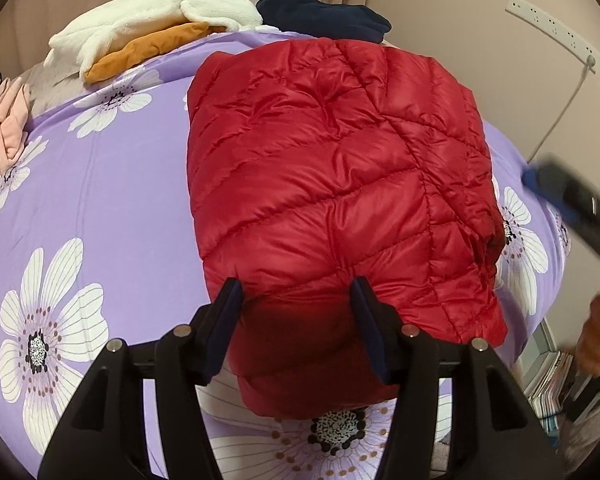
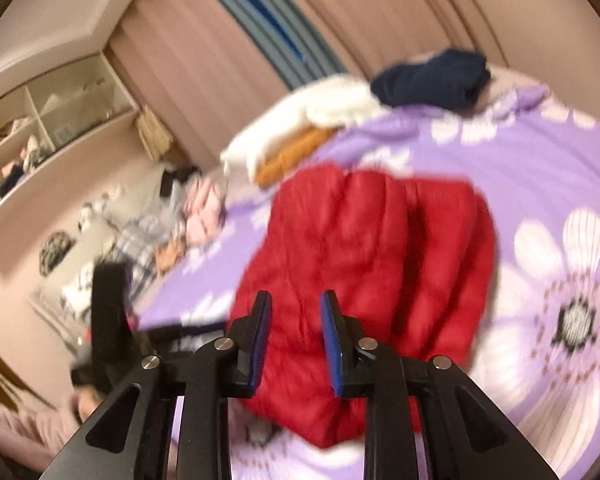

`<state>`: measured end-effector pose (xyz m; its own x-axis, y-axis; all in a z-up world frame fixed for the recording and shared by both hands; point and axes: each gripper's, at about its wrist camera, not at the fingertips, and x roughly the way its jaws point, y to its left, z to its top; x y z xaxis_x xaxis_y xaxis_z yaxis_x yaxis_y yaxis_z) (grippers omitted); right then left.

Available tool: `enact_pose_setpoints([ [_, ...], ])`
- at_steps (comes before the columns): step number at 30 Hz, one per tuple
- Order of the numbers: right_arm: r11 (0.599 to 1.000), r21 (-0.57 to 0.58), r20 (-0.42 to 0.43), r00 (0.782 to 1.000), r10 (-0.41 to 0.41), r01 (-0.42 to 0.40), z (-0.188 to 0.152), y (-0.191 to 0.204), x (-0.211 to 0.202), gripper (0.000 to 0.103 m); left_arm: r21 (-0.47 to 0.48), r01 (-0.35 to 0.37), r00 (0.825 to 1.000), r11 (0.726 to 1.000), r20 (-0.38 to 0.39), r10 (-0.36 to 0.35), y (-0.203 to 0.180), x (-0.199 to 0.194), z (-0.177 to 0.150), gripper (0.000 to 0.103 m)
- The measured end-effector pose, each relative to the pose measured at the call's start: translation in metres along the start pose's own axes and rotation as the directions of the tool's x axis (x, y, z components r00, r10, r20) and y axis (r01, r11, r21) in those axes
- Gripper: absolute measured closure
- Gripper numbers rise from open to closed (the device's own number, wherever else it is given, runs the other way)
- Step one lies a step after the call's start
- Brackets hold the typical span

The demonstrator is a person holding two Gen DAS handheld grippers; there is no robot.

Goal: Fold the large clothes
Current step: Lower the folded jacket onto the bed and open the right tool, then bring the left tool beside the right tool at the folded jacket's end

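On the purple flowered bed, the red quilted puffer jacket lies folded into a compact bundle, both the left claw and right claw released and empty, so setting it aside likely comes next.

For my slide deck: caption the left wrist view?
Open left tongs over a folded red puffer jacket on a purple floral bedspread.

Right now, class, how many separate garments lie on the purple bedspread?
5: red jacket centre; white fleece over orange top at back; navy garment beside; pink one left edge. More may hide.
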<state>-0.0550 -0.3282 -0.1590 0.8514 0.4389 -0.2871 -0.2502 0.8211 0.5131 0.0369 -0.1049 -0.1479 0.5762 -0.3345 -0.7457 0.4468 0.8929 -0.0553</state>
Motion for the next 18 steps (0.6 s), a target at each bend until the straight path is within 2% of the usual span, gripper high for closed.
enact_pose_setpoints([
  [4, 0.998, -0.042, 0.033, 0.998, -0.055, 0.057, 0.018, 0.007, 0.015, 0.079, 0.004, 0.0, 1.0, 1.0, 0.0, 0.0, 0.001, -0.001, -0.001, 0.047],
  [9, 0.994, -0.038, 0.022, 0.995, -0.1, 0.101, 0.03, 0.003, 0.042, 0.079, 0.01, 0.0, 1.0, 1.0, -0.003, 0.0, 0.002, 0.0, -0.001, 0.047],
  [12, 0.985, -0.031, -0.023, 0.985, -0.171, 0.17, 0.028, -0.004, 0.054, 0.079, 0.015, 0.004, 1.0, 1.0, -0.003, -0.004, 0.001, 0.001, -0.001, 0.047],
  [14, 0.973, -0.023, -0.082, 0.97, -0.229, 0.228, 0.024, -0.014, 0.064, 0.079, 0.021, 0.009, 1.0, 1.0, -0.002, -0.009, 0.0, 0.002, 0.0, 0.046],
  [18, 0.961, 0.004, -0.156, 0.95, -0.272, 0.276, 0.013, -0.032, 0.078, 0.08, 0.034, 0.012, 1.0, 0.999, 0.002, -0.012, -0.003, 0.004, 0.001, 0.045],
])
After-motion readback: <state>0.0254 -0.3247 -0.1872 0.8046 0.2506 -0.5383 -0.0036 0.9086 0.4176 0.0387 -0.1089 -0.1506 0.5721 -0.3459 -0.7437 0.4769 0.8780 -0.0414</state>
